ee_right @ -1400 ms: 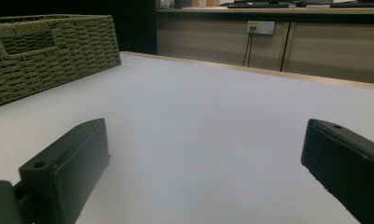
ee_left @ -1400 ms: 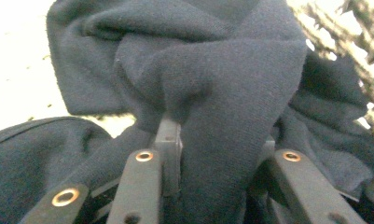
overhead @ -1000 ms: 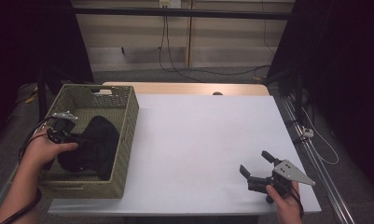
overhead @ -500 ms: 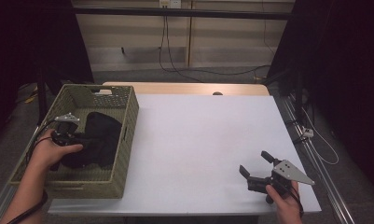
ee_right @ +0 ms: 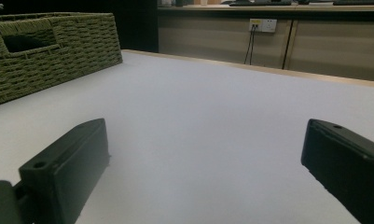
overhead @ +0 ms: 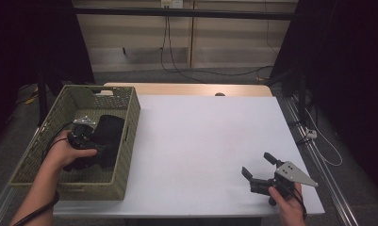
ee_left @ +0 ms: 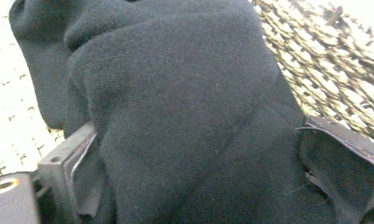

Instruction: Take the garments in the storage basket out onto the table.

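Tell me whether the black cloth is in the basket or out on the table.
In. The black cloth lies bunched inside the woven basket, with the left gripper open around it.

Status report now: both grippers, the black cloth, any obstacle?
Left gripper in basket, jaws just opened wide, black cloth between them. Right gripper open, empty, low over table. Nothing in the way.

Dim room, pale panelled wall point(overhead: 224, 42)

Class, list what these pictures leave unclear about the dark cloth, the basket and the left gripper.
- High view: left gripper jaws, hidden by hand and dark cloth.
- Left gripper view: whether the pads press the cloth; folds cover them.
- Basket floor under the cloth, covered in both views.
- What garment it is: bunched.
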A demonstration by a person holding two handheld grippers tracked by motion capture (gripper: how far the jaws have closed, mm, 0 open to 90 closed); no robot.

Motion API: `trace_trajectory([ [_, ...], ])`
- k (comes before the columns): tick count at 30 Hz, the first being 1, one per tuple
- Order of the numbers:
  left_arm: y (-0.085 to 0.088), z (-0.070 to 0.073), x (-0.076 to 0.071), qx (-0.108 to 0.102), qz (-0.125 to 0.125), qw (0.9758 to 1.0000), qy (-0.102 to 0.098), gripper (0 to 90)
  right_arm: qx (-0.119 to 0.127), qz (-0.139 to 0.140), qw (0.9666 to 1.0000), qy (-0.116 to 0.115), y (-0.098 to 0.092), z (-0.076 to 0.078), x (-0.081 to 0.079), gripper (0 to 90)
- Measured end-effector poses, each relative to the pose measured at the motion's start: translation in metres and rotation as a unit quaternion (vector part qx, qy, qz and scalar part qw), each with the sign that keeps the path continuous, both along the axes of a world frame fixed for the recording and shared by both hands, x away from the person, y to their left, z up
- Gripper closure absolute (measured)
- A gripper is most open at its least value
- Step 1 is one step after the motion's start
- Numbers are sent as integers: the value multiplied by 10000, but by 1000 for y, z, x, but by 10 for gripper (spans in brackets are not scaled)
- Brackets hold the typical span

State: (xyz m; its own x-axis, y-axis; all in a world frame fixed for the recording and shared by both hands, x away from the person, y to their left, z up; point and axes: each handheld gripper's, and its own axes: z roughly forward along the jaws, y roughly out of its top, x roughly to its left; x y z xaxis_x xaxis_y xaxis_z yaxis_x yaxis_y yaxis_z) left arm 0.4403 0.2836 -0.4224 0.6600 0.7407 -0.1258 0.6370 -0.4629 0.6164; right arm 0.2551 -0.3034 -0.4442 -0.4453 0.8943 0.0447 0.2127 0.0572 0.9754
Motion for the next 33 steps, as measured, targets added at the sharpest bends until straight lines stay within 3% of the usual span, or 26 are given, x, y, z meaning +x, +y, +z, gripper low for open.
trace_trajectory([
  [3, -4, -5, -1, 59, 44, 10000, 35, 40, 2, -13, 10000, 6, 0, 0, 0, 1],
  [5, -8, -9, -2, 2, 124, 9998, 158, 39, 1, 8, 10000, -3, 0, 0, 0, 1],
  [9, -14, -15, -2, -24, 116, 9997, 215, 41, -10, 8, 10000, -13, 1, 0, 0, 1],
  [12, -19, -16, -5, 108, 162, 9998, 108, 54, 18, -2, 10000, -22, 1, 1, 0, 1],
  [16, -19, -16, -5, 14, 162, 9997, 182, 124, 69, -9, 10000, 2, 1, 1, 0, 1],
  [22, -22, -11, -6, 36, 206, 9996, 169, 234, 50, -17, 10000, -22, 1, 1, 0, 1],
  [24, -25, -8, -7, 33, 202, 9993, 297, 375, 50, -21, 10000, -15, 1, 1, 0, 1],
  [30, -26, -5, -9, -167, 273, 9978, 578, 487, -10, -13, 10000, -27, 0, 1, 0, 1],
  [33, -27, -1, -8, -53, 237, 9981, 566, 527, -9, -12, 10000, -25, 0, 1, 0, 1],
])
